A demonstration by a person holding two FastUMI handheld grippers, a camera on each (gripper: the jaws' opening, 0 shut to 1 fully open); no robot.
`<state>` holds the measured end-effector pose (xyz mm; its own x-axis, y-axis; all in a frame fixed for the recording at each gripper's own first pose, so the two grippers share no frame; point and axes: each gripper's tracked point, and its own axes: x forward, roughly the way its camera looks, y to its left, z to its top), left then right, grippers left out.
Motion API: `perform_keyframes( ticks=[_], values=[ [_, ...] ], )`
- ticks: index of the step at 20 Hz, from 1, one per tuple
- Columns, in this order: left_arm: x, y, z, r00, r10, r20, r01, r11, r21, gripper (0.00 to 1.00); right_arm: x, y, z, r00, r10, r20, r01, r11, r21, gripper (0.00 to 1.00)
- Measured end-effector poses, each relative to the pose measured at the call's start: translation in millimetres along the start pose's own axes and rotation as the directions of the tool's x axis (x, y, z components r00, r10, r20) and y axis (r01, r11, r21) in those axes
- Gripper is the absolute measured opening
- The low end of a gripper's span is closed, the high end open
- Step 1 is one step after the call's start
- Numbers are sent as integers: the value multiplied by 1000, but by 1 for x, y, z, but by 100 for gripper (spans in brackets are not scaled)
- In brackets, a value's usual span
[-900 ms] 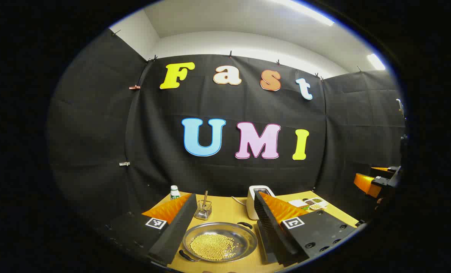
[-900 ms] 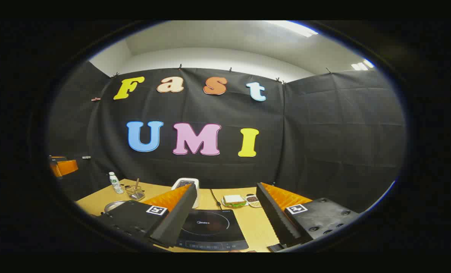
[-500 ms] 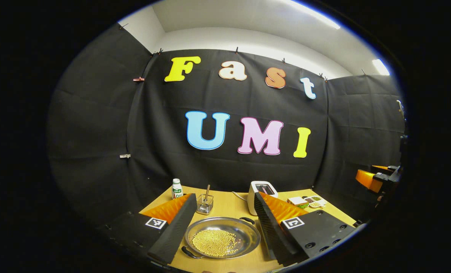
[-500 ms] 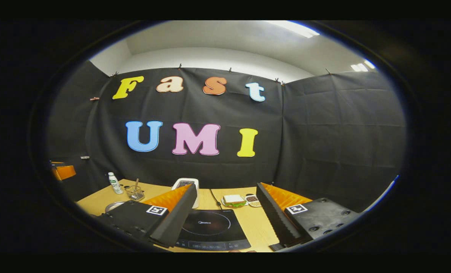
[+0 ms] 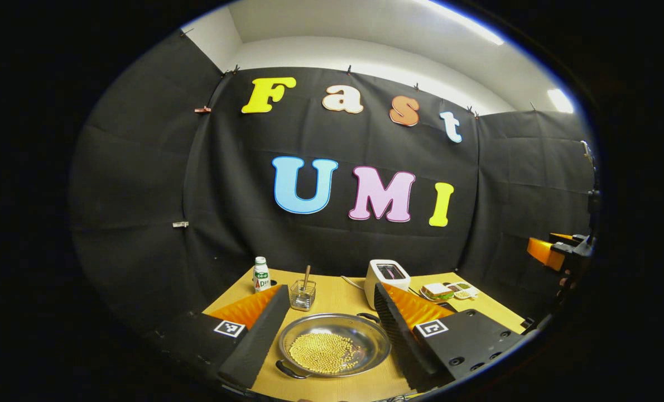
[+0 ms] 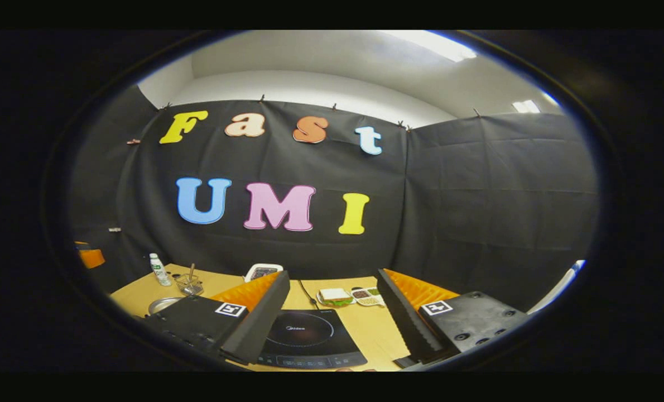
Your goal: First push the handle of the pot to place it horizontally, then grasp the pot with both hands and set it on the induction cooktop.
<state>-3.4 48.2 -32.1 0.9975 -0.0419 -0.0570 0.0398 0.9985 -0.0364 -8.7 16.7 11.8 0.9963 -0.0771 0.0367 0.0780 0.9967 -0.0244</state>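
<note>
Pot [image 5: 335, 350] with yellow beans sits on the table [image 5: 337, 298], seen between the spread fingers of the left gripper [image 5: 332, 326], which hangs above it and touches nothing. We see the right gripper [image 6: 337, 318] equally spread and empty over the cooktop [image 6: 308, 338]. Toaster [image 5: 385, 274] stands behind the pot.

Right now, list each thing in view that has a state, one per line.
Left gripper: open, empty, above the pot.
Right gripper: open, empty, above the cooktop.
Shallow steel pot: on the wooden table, holding yellow beans, ungrasped.
Black induction cooktop: bare, nothing on it.
White toaster: upright, slot empty.
Small white bottle: upright, capped.
Clear glass cup: upright, stick inside.
</note>
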Motion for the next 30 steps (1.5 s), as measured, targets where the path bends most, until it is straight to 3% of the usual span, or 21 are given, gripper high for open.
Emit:
perform_keyframes(
  ticks=[13,19,22,24,25,29,30],
  values=[
    [34,-22,-8,998,41,-50,-40,999,15,95,46,8,-23,995,88,-38,-87,996,35,98],
    [48,-33,-32,991,-4,-133,8,999,32,94,53,9,-36,992,107,-65,-103,993,56,98],
    [55,-41,-53,975,-68,-214,72,997,12,86,54,15,-47,987,128,-99,-122,990,68,96],
    [55,-49,-67,954,-135,-266,137,991,-12,73,53,18,-46,986,138,-97,-132,989,67,98],
    [55,-42,-73,950,-133,-284,135,991,-14,63,53,20,-46,985,146,-95,-141,988,60,98],
    [51,-35,-106,915,-166,-369,157,986,-54,48,46,34,-55,974,197,-112,-192,980,47,98],
    [50,-31,-112,908,-164,-385,157,986,-51,51,45,37,-57,971,209,-117,-205,978,47,100]
  ],
)
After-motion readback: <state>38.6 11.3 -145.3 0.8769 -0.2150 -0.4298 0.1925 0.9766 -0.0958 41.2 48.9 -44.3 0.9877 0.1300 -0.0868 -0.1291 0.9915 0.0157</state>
